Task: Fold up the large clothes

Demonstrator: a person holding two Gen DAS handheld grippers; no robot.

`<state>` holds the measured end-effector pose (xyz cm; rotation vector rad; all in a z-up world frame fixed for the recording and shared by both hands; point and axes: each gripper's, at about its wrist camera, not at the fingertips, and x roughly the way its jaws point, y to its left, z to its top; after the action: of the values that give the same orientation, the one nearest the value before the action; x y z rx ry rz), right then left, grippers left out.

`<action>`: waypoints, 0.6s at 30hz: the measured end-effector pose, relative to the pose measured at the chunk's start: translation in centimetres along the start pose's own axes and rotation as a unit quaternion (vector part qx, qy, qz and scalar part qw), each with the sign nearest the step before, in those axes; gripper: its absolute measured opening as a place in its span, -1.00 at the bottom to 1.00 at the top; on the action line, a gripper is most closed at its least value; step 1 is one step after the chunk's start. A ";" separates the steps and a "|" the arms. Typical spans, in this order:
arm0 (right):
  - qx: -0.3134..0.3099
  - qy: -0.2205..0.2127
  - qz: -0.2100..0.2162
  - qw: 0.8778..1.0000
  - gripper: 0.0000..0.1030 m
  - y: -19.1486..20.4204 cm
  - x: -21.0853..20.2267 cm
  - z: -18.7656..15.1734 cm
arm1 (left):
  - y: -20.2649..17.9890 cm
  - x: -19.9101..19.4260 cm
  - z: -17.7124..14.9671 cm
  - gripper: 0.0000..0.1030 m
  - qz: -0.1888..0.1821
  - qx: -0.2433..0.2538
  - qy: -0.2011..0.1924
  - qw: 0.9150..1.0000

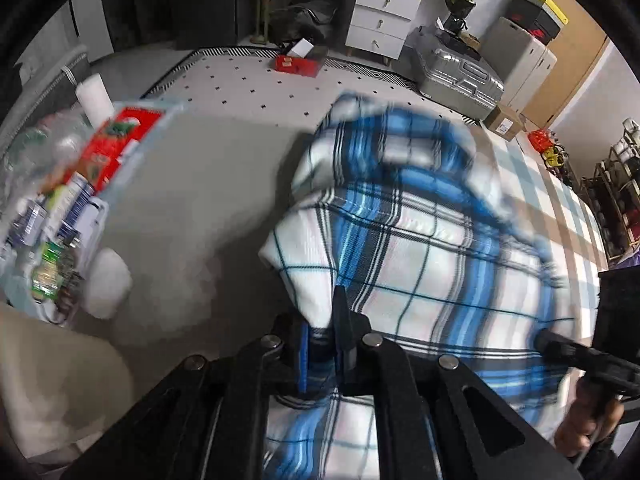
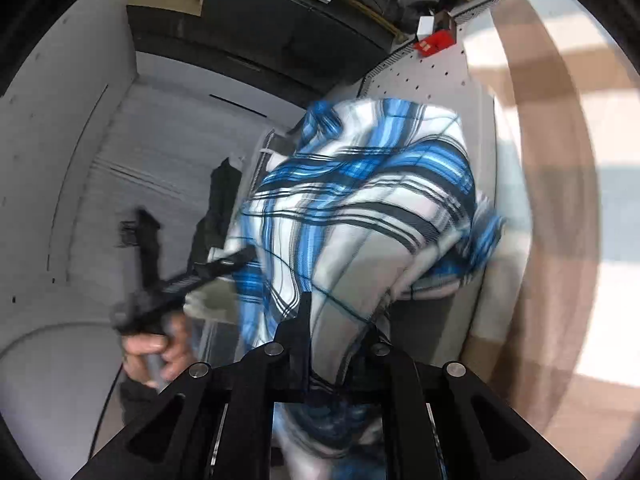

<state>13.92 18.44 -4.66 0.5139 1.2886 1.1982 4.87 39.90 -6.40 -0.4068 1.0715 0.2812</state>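
- The left gripper is clenching the plaid shirt, which is bunching ahead of its fingers.
- The right gripper is pinching the same shirt, hanging blurred before it.

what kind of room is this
Probably a bedroom at home: a checked bedsheet, a white chest of drawers and a silver suitcase on the rug.

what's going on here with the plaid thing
A person is folding a blue and white plaid garment with a handheld gripper in each hand. The left gripper is shut on one part of the cloth and the right gripper on another, so it hangs lifted between them above a checked bedspread. The blur suggests the cloth is moving, mid-fold.
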 end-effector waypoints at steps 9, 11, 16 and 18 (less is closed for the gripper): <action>-0.003 0.040 0.010 0.999 -0.73 0.0 0.0 -0.9 | -0.8 0.9 -1.2 -0.77 -0.012 0.037 0.008 0.999; -0.003 0.060 0.016 0.998 -0.65 -0.5 0.5 0.4 | 0.0 0.4 0.5 -0.58 -0.016 0.035 0.010 0.999; -0.018 0.009 -0.004 1.000 0.39 -2.1 -3.1 2.8 | 1.4 0.5 0.6 -0.38 -0.037 0.010 0.008 0.999; -0.016 0.025 0.004 1.000 0.39 -2.6 -3.5 3.1 | 2.2 0.4 0.1 -0.38 -0.052 -0.007 0.005 0.999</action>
<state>18.28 15.33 -4.42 0.4692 1.3088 1.2431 4.25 41.89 -7.10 -0.4761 1.0550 0.1941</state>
